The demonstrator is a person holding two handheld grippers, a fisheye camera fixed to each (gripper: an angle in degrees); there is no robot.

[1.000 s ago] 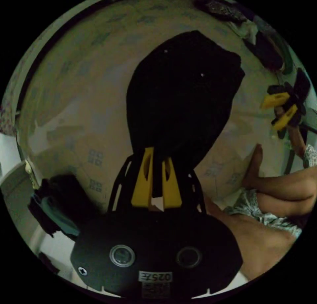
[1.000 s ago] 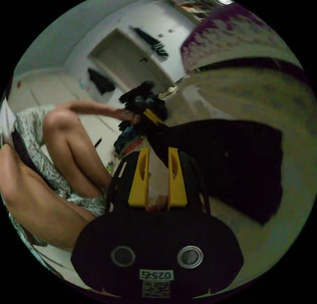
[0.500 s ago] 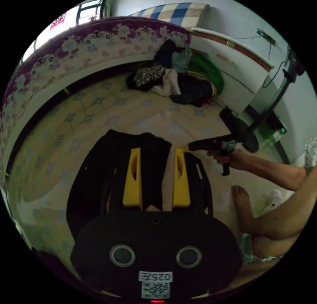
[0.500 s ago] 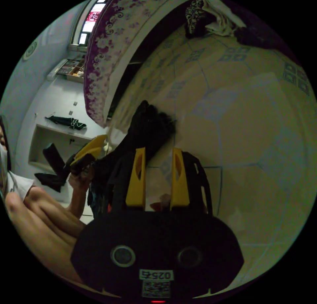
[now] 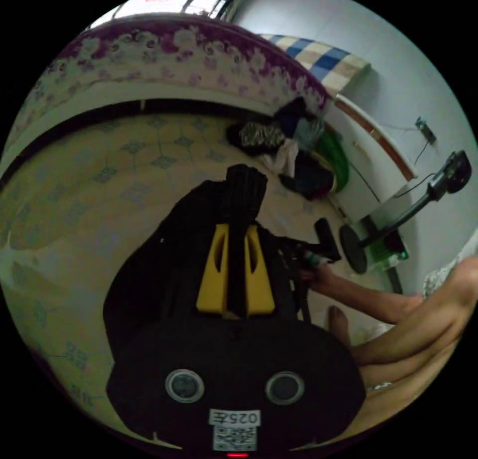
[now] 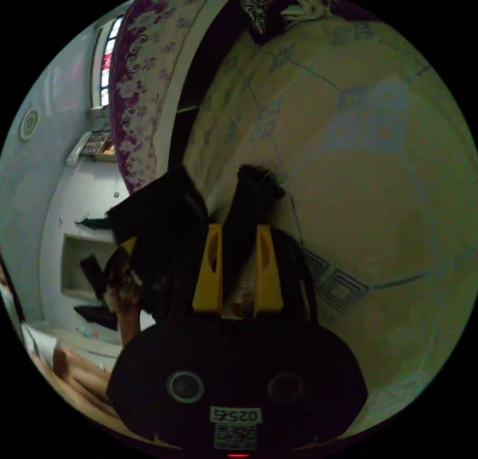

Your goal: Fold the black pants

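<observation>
Left gripper view has the left gripper [image 5: 235,274] with its yellow jaws drawn close together, a bunched ridge of the pants [image 5: 149,259] pinched between them and poking up past the tips. Below and around it the black cloth spreads in a dark mass over the patterned mat [image 5: 74,180]. Just to its side a hand [image 5: 318,274] grips the right gripper's handle, low over the same cloth.

Right gripper view: the right gripper [image 6: 238,267] has its jaws a little wider, with a dark strip of pants [image 6: 249,200] standing between them. The fabric fills the gap and both jaws look to be pressing on it, so I read that as a grip too. The left gripper [image 6: 124,259] is close by on the other side, more black cloth draped over it.

So where are we? Both grippers have hold of the pants at neighbouring spots, the garment is partly lifted and rumpled, and no clean fold can be made out; the cloth is too dark to count layers. My read is that the folding is midway at best: the held edge wants carrying over and laying flat, then smoothing. A heap of clothes [image 5: 294,145] waits by the wall.
</observation>
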